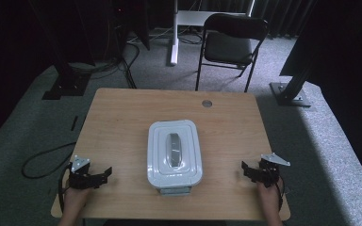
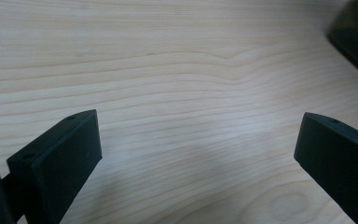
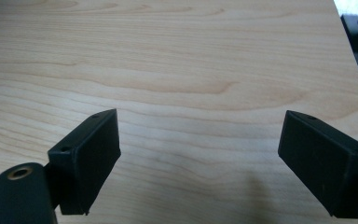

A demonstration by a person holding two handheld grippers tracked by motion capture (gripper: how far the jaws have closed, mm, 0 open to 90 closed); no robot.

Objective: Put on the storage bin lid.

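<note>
Two grippers rested low over the wooden worktop, one at each near corner, with a white lidded box lying between them at the middle of the board. The left gripper sat near the front left corner, held in a hand that came in from the bottom edge, and its black jaws pointed inward toward the box but stayed well apart from it. In the left gripper view the jaws stood wide apart over bare wood grain, with nothing between them. The right gripper sat near the front right corner, its grey three-cornered plate on top, also aimed inward and well clear of the box. In the right gripper view its jaws were likewise spread wide over bare wood, gripping nothing. The box lay flat with its long side running away from the person, its lid on, a grey handle set lengthwise in the lid's middle and a small latch at the near end. A small round grommet sat in the worktop near the far edge. Beyond the worktop, a black folding chair stood on the grey carpet, and a dark cable curled on the floor to the left.
</note>
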